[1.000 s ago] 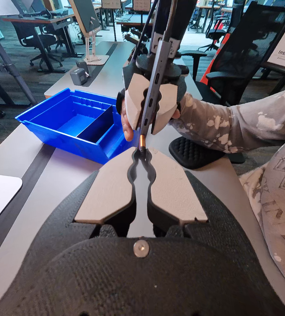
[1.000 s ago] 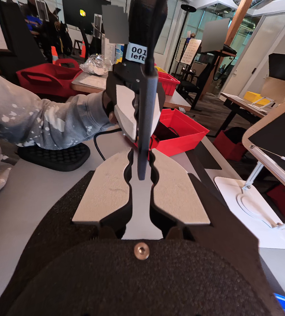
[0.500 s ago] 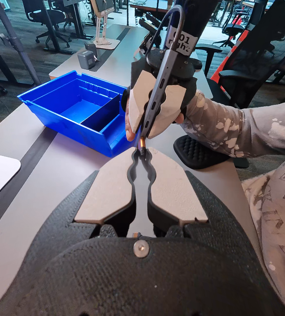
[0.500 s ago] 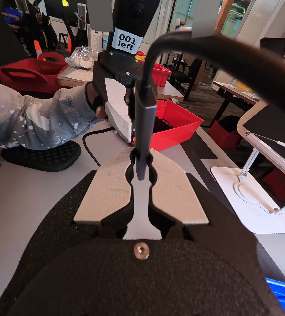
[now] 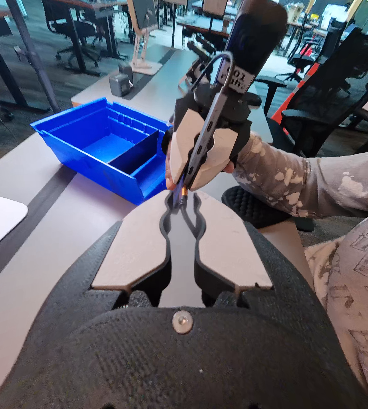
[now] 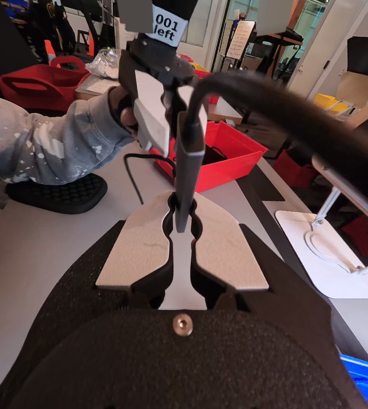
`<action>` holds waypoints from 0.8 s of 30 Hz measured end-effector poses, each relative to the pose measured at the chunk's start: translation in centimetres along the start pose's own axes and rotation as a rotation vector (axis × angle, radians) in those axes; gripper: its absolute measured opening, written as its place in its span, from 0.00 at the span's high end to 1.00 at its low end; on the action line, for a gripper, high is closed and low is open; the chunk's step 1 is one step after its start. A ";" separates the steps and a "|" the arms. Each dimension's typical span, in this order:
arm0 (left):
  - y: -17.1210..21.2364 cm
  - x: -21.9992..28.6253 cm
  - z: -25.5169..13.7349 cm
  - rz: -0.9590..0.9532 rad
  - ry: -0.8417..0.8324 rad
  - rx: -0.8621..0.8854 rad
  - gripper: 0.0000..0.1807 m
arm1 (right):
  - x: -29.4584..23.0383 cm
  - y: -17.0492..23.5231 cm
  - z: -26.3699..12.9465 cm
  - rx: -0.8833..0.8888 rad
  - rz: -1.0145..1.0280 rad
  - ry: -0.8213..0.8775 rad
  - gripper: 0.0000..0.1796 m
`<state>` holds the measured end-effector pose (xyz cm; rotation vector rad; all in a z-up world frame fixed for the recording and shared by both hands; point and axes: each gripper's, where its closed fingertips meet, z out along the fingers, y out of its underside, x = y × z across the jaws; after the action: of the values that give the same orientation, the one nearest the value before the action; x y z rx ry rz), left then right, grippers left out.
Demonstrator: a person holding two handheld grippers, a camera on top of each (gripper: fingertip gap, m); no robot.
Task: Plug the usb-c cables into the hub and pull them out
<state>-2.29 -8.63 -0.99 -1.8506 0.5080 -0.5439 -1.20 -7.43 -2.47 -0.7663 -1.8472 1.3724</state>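
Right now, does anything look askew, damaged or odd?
Nothing damaged. The hub sits tilted in the right tool, and its thick lead arcs across the right wrist view, blocking part. The left tool is open around the orange-tipped cable at the hub's lower end.

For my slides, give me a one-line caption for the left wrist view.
Left gripper opened around the orange-collared USB-C cable plugged into the hub held by the right gripper.

Left gripper (image 5: 182, 199), lower centre of its own view: jaws parted, tips slightly apart. Right gripper (image 6: 183, 208), centre of its own view: jaws closed on a clamped object. In the left wrist view the right gripper sits at upper centre, tilted, held by a hand (image 5: 172, 168) with patterned sleeve (image 5: 289, 177).
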 end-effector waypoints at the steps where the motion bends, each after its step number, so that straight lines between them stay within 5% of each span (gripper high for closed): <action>1: -0.5 -0.2 -1.0 0.016 -0.018 0.020 0.88 | -0.1 -0.2 -0.2 0.009 0.005 -0.009 0.94; 7: -0.8 -5.9 -11.8 0.013 -0.364 0.045 0.89 | -0.2 -0.9 -2.0 0.025 0.012 -0.031 0.94; 12: 10.0 -12.9 -18.3 -0.204 -0.664 -0.379 0.87 | 0.4 -0.7 -2.4 0.031 0.029 -0.015 0.94; 16: 16.1 -12.8 -17.9 -0.333 -0.511 -0.562 0.86 | 0.4 -0.1 -2.2 -0.001 0.015 -0.005 0.94; 24: 21.7 -12.5 -20.7 -0.274 -0.280 -0.852 0.82 | 0.8 0.3 -2.1 0.031 0.061 -0.046 0.94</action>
<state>-26.35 -23.77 -16.69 -2.7876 0.3100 -0.2376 0.09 -5.56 -2.23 -0.7866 -1.8474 1.4648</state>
